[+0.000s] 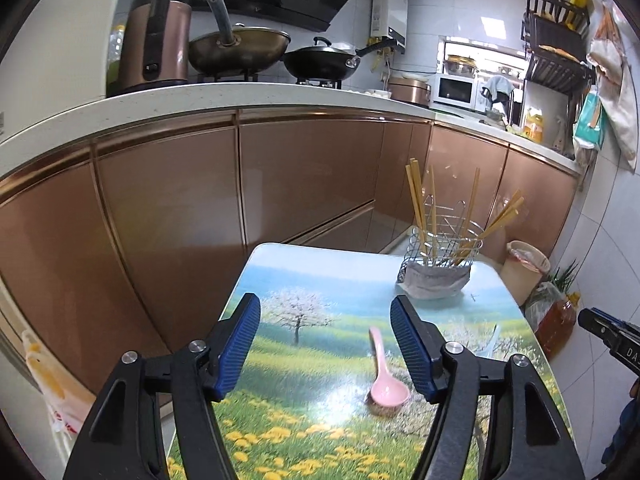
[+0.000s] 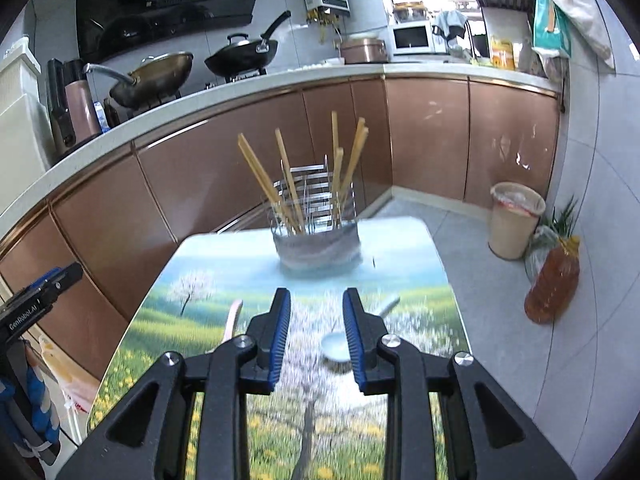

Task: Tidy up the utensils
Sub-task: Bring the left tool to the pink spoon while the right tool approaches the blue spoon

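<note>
A pink spoon (image 1: 383, 376) lies on the landscape-print table (image 1: 304, 364), bowl toward me, just left of my left gripper's right finger. My left gripper (image 1: 325, 346) is wide open and empty above the table. A pale blue-white spoon (image 2: 340, 344) lies further right; in the right wrist view it sits partly behind the right finger. My right gripper (image 2: 316, 336) is open and empty over the table. The pink spoon's handle (image 2: 232, 318) shows to its left. A wire utensil holder (image 2: 316, 236) with several wooden chopsticks stands at the table's far end; it also shows in the left wrist view (image 1: 440, 260).
Brown kitchen cabinets (image 1: 200, 208) under a white counter run behind and left of the table. Woks sit on the stove (image 1: 248, 48). A beige bin (image 2: 514, 220), an oil bottle (image 2: 554, 280) and greens stand on the tiled floor to the right.
</note>
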Available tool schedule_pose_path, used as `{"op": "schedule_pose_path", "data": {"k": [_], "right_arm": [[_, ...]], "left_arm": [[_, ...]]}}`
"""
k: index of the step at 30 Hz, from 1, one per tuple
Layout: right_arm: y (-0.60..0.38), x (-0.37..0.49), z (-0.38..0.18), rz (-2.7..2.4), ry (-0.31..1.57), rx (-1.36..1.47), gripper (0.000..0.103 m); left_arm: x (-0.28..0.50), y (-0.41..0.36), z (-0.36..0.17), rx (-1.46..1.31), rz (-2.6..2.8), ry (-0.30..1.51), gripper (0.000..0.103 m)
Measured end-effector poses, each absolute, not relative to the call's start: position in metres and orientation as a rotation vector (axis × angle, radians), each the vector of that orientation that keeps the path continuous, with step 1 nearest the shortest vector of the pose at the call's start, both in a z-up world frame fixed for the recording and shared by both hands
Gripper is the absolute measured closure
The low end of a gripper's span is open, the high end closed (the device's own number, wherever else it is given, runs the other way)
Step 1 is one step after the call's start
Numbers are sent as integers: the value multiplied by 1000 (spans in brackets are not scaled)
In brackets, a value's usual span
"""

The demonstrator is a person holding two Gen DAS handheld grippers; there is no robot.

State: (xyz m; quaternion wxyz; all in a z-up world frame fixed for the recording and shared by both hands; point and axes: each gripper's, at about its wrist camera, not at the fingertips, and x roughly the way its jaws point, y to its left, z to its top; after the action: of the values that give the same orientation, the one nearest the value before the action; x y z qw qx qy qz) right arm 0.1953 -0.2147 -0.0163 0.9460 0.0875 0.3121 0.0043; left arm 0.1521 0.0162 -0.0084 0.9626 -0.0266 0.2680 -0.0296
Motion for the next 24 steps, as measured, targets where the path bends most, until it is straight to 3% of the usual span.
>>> {"op": "schedule_pose_path", "data": {"k": [17,21,24], "right_arm": [[-234,170,-27,-33,668,216,77],[-239,184,-39,-43,701,221,68],[-242,198,-50,-41,733,227,68]], "left_arm": [[135,4,-19,19,-59,551,32],[147,0,-28,28,-58,574,31],[162,-1,-38,29,-57,603,29]]}}
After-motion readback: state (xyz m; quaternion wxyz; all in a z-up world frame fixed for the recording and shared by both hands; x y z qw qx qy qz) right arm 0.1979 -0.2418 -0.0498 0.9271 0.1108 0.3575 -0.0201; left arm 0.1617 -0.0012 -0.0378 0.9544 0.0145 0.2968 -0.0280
